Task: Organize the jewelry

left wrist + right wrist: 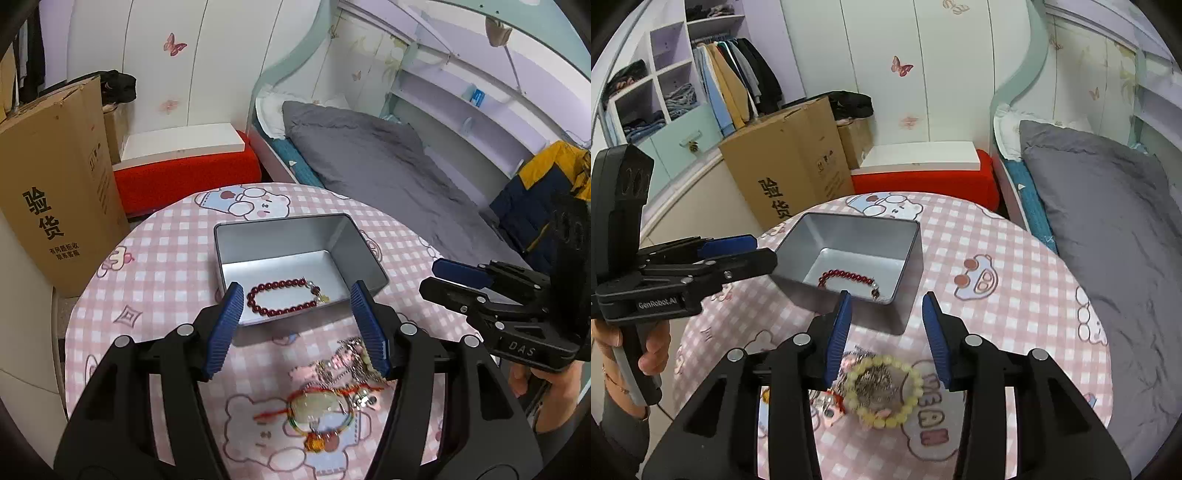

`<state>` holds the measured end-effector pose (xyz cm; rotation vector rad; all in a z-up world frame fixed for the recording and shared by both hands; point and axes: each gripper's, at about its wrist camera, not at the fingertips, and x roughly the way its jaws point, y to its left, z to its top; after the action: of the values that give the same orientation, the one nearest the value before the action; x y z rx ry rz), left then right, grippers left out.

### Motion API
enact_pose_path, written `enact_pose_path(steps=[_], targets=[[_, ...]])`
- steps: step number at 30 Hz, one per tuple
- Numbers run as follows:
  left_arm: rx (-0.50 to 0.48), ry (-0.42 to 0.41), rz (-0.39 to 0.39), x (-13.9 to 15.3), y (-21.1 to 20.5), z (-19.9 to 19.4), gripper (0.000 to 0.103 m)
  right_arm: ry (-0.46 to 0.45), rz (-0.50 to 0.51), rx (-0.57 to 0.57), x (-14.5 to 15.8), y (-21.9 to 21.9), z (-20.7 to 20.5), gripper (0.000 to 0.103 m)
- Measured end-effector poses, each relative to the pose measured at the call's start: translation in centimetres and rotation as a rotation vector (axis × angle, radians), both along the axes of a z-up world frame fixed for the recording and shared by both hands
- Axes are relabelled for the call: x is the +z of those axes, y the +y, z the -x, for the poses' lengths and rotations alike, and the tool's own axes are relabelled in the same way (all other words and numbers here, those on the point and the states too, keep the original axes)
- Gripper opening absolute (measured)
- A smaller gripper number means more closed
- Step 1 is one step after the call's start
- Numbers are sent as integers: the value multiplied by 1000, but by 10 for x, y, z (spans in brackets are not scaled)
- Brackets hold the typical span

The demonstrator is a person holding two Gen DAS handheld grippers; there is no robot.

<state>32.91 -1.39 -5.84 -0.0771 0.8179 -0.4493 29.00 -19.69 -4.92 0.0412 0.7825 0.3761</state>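
A silver tin box point(354, 243) point(908, 266) stands open on the round table. A dark red bead bracelet point(282, 299) point(847, 276) lies inside it. My left gripper point(295, 325) is open and empty, hovering just in front of the box. Below it lies a pile of jewelry: a pale jade bangle with red cord point(319, 406) and thin chains point(351, 358). My right gripper point(886, 332) is open and empty above a yellow bead bracelet point(886, 391) with a silver chain heap point(875, 382) inside its ring.
The table has a pink checked cloth point(166, 266) point(1015, 258). A cardboard box point(55, 177) point(790, 162) and a red stool point(184, 177) stand behind it. A bed with a grey quilt point(1108, 221) is at the right.
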Motion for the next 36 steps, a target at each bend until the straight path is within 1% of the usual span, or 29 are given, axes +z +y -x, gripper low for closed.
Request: enact_pose_path(steps=[4, 6, 9, 11, 16, 19, 23, 25, 26, 29, 30, 32, 33, 34, 35, 36], targets=[[6, 3, 14, 3, 3, 7, 60, 4, -9, -5, 4, 0, 0, 38], [11, 9, 9, 2, 6, 9, 60, -4, -21, 2, 8, 0, 3, 38], [-11, 18, 0, -3, 7, 21, 60, -1, -2, 13, 7, 2, 11, 38], [-35, 23, -12, -9, 5, 30, 60, -1, 26, 23, 2, 4, 20, 38], [-104, 50, -45, -32, 2, 57, 60, 11, 51, 42, -19, 7, 45, 38], [-140, 30, -94, -47, -6, 74, 60, 20, 56, 50, -34, 8, 60, 38], [-200, -9, -141, -58, -18, 90, 60, 37, 40, 54, -46, 7, 75, 38], [-225, -45, -191, -62, -27, 97, 60, 41, 36, 55, -50, 8, 80, 38], [-239, -67, -228, -64, -33, 100, 60, 44, 32, 56, -52, 8, 82, 38], [-255, -95, -299, -70, -44, 101, 60, 49, 34, 57, -56, 10, 86, 38], [-253, -92, -327, -73, -47, 99, 59, 48, 34, 57, -57, 11, 87, 38], [-279, -67, -358, -81, -51, 95, 47, 54, 25, 64, -58, 10, 88, 38], [-288, -55, -377, -85, -53, 94, 35, 52, 25, 63, -57, 12, 88, 38], [-292, -54, -402, -88, -55, 94, 34, 50, 25, 63, -58, 13, 88, 38], [-303, -69, -413, -88, -56, 96, 33, 53, 20, 67, -58, 13, 87, 38], [-315, -64, -410, -88, -57, 97, 25, 52, 18, 66, -59, 13, 88, 39]])
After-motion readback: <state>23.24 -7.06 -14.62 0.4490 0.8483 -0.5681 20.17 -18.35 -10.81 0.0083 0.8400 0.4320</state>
